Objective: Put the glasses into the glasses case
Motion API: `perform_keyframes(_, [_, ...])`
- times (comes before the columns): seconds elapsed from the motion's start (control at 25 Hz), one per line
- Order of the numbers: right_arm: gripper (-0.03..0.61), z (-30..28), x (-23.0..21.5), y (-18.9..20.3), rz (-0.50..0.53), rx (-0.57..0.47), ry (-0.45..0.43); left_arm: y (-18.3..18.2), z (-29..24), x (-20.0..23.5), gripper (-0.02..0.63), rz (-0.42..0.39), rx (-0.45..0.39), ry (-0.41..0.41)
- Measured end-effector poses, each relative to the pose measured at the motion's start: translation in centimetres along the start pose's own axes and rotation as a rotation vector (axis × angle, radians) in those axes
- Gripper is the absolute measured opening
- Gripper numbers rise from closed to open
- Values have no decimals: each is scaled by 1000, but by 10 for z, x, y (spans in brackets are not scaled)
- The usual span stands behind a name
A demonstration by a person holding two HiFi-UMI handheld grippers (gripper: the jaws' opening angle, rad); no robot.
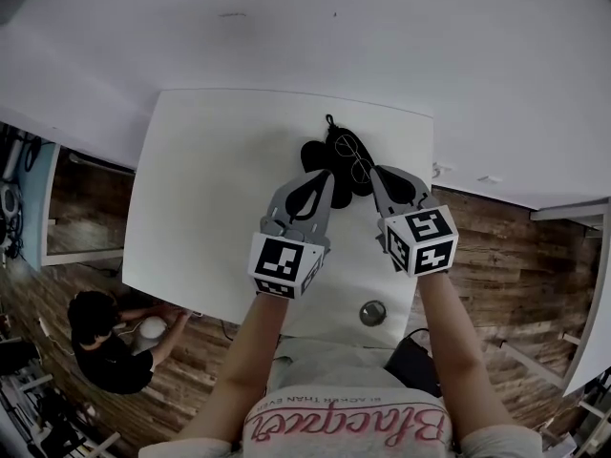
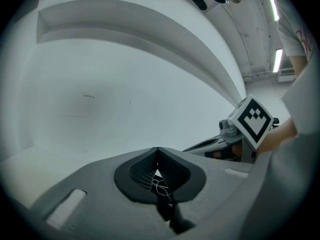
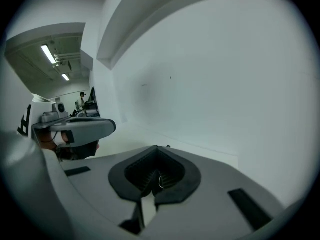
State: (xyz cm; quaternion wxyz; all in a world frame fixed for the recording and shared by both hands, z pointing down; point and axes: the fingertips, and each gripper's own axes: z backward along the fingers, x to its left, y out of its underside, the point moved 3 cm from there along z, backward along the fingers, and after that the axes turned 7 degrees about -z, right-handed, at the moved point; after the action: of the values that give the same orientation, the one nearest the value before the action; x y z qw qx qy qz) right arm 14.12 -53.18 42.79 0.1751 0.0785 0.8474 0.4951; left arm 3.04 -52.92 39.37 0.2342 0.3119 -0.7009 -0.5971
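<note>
A black glasses case (image 1: 318, 154) lies at the middle of the white table (image 1: 210, 198), with thin wire-framed glasses (image 1: 356, 158) over its right part. Both grippers meet at the case from the near side. My left gripper (image 1: 326, 176) has its tips at the case's near left, and its jaws stand together on a thin piece of the glasses' wire (image 2: 161, 185). My right gripper (image 1: 375, 172) touches the near lens, and a short bit of wire (image 3: 160, 180) shows between its closed jaws. The table top is hidden in both gripper views.
A round metal grommet (image 1: 372, 312) sits in the table near its front edge. A white wall runs behind the table. A person (image 1: 105, 342) crouches on the wooden floor at lower left. The right gripper's marker cube (image 2: 252, 120) shows in the left gripper view.
</note>
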Motion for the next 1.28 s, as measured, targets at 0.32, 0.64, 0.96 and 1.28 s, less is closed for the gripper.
perform_keyframes(0.32, [8, 58, 22, -7, 31, -73, -25, -23, 28, -27, 5, -43, -37, -21])
perform_keyframes(0.64, [8, 113, 42, -8, 55, -144, -51, -40, 58, -64, 4, -71, -80, -37])
perform_keyframes(0.96, [8, 158, 61, -11, 87, -197, -78, -63, 85, -97, 4, -106, -122, -41])
perform_keyframes(1.28, [8, 192, 79, -17, 122, -258, -89, -86, 111, -117, 5, -138, -175, -30])
